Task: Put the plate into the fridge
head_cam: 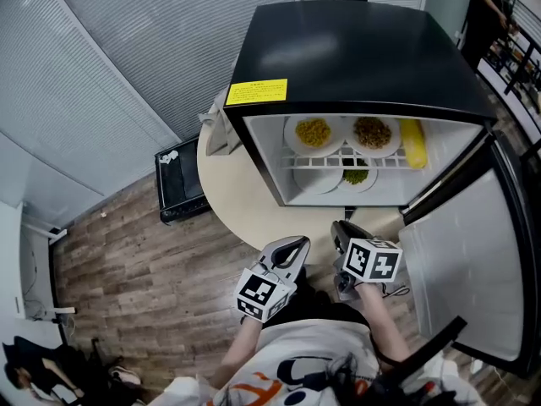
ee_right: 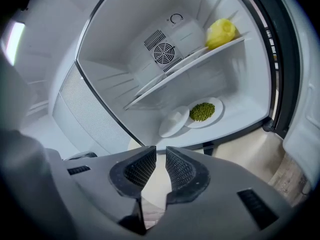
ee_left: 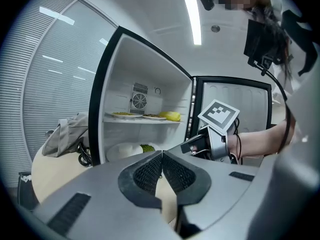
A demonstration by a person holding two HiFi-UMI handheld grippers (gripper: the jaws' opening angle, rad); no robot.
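Observation:
A black mini fridge [head_cam: 355,49] stands open on a round beige table [head_cam: 237,201]. On its lower floor lie an empty white plate [head_cam: 319,178] [ee_right: 174,121] [ee_left: 125,150] and a plate of green peas [head_cam: 358,176] [ee_right: 204,112]. Two plates of food [head_cam: 314,133] [head_cam: 373,133] and a yellow corn cob [head_cam: 412,143] [ee_right: 221,32] rest on the upper shelf. My left gripper [head_cam: 292,245] [ee_left: 162,156] hovers in front of the fridge, shut and empty. My right gripper [head_cam: 342,229] [ee_right: 161,156] is beside it, its jaws a narrow gap apart with nothing between them.
The fridge door [head_cam: 461,260] hangs open at the right, close to my right hand. A grey bag [head_cam: 218,129] [ee_left: 65,136] lies on the table left of the fridge. A black box [head_cam: 179,180] sits on the wooden floor. A person [head_cam: 490,7] stands far back right.

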